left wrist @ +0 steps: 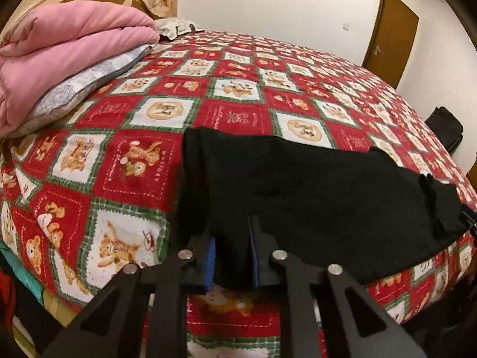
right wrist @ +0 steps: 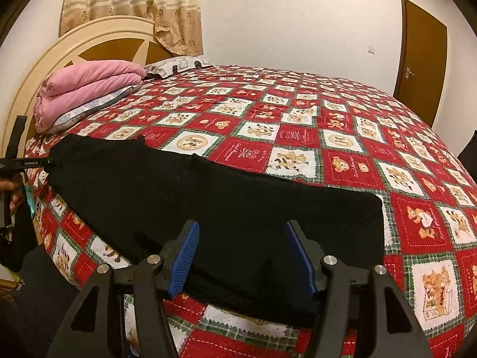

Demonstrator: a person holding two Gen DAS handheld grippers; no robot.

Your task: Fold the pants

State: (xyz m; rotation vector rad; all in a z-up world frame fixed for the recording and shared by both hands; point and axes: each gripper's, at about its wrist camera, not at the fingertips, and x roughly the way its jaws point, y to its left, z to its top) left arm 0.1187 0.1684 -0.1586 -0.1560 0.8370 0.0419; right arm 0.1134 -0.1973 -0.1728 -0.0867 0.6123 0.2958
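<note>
Both views low, close — shared bed (left wrist: 238, 101)

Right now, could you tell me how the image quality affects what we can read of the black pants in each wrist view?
Left wrist view: fisheye bows the bedspread; the black pants show as a near-featureless dark mass, folds barely visible, and the left claw stays sharp. Right wrist view: the same bulge and dark corners; the pants again lack texture, and the right claw is crisp.

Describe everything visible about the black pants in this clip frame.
The black pants look like soft, matte knit fabric, lying flat as one long folded strip along the near edge of the red, white and green teddy-bear patchwork bedspread. The left gripper is shut on one end's near edge. The right gripper straddles the other end with jaws open, not pinching it.
</note>
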